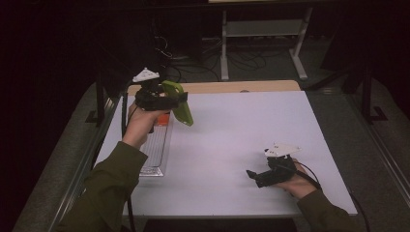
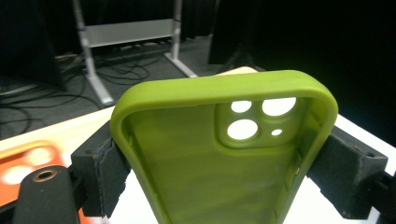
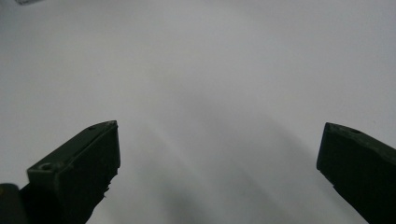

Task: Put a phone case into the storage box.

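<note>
Left gripper lifted a green soft-rubber phone case clear of the white counter.

I had it pinched across both long rims, hollow side toward the camera, presumably to keep it square. Case looked matte olive-green, rounded corners, four camera cut-outs. It hung above the counter's far-left area, over an orange case below. Right gripper sat spread wide, empty, low near the front edge.

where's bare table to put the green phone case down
Free: the white table between the green phone case in the left gripper and the open right gripper, plus the far right corner. Crowded: the left edge, with the tray and orange case.
</note>
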`<control>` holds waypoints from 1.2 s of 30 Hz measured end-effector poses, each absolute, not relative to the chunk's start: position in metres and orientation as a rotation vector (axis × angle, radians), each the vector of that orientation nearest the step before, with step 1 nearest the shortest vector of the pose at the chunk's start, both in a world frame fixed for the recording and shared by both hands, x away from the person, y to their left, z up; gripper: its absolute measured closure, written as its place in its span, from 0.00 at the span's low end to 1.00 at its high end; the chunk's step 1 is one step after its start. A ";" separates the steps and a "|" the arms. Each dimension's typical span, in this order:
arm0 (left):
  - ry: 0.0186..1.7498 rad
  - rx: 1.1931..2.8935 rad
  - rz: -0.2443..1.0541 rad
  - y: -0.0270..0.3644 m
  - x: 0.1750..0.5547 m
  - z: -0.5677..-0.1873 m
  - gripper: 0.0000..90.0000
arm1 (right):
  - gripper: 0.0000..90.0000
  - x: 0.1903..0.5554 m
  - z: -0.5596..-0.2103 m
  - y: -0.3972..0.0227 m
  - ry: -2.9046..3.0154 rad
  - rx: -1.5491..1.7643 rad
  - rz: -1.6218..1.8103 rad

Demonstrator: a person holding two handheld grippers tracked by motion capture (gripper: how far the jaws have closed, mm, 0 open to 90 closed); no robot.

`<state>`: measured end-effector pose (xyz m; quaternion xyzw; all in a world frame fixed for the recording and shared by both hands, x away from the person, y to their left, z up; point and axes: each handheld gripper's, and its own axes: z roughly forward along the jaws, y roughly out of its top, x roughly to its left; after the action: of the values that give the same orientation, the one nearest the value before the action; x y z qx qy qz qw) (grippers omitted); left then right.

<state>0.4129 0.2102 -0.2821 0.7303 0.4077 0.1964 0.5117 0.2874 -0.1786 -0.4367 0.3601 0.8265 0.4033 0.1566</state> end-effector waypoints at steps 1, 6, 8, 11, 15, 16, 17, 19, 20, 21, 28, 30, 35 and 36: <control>0.993 1.754 0.487 0.215 0.414 -0.282 0.16 | 0.00 0.286 -0.439 -0.181 2.368 1.034 1.146; 1.067 1.738 0.554 0.235 0.418 -0.282 0.16 | 0.00 0.284 -0.443 -0.186 2.369 1.060 1.130; 1.090 1.746 0.596 0.242 0.421 -0.284 0.16 | 0.00 0.285 -0.443 -0.186 2.368 1.048 1.129; 1.147 1.743 0.649 0.248 0.426 -0.288 0.16 | 0.00 0.285 -0.443 -0.186 2.361 1.059 1.135; 1.228 1.739 0.693 0.251 0.433 -0.297 0.16 | 0.00 0.285 -0.442 -0.186 2.362 1.066 1.133; 1.247 1.752 0.707 0.252 0.435 -0.299 0.16 | 0.00 0.285 -0.442 -0.186 2.360 1.068 1.132; 1.262 1.751 0.717 0.251 0.436 -0.302 0.16 | 0.00 0.285 -0.442 -0.186 2.359 1.070 1.133; 1.289 1.761 0.736 0.250 0.439 -0.306 0.16 | 0.00 0.286 -0.442 -0.187 2.359 1.067 1.132; 1.306 1.771 0.742 0.250 0.441 -0.308 0.16 | 0.00 0.286 -0.442 -0.187 2.359 1.073 1.134; 1.318 1.772 0.747 0.249 0.443 -0.311 0.16 | 0.00 0.285 -0.442 -0.186 2.358 1.076 1.136; 1.400 1.831 0.750 0.245 0.455 -0.333 0.16 | 0.00 0.285 -0.441 -0.187 2.356 1.059 1.139; 1.416 1.824 0.751 0.243 0.458 -0.337 0.16 | 0.00 0.286 -0.441 -0.188 2.356 1.057 1.139; 1.464 1.850 0.766 0.242 0.465 -0.346 0.16 | 0.00 0.285 -0.441 -0.188 2.353 1.062 1.141; 1.468 1.850 0.770 0.242 0.467 -0.348 0.16 | 0.00 0.285 -0.441 -0.188 2.352 1.062 1.138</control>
<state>0.4669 0.2416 -0.3477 0.7050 0.5592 0.2932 0.3229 0.2854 -0.1876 -0.4408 0.3718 0.8231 0.3983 0.1600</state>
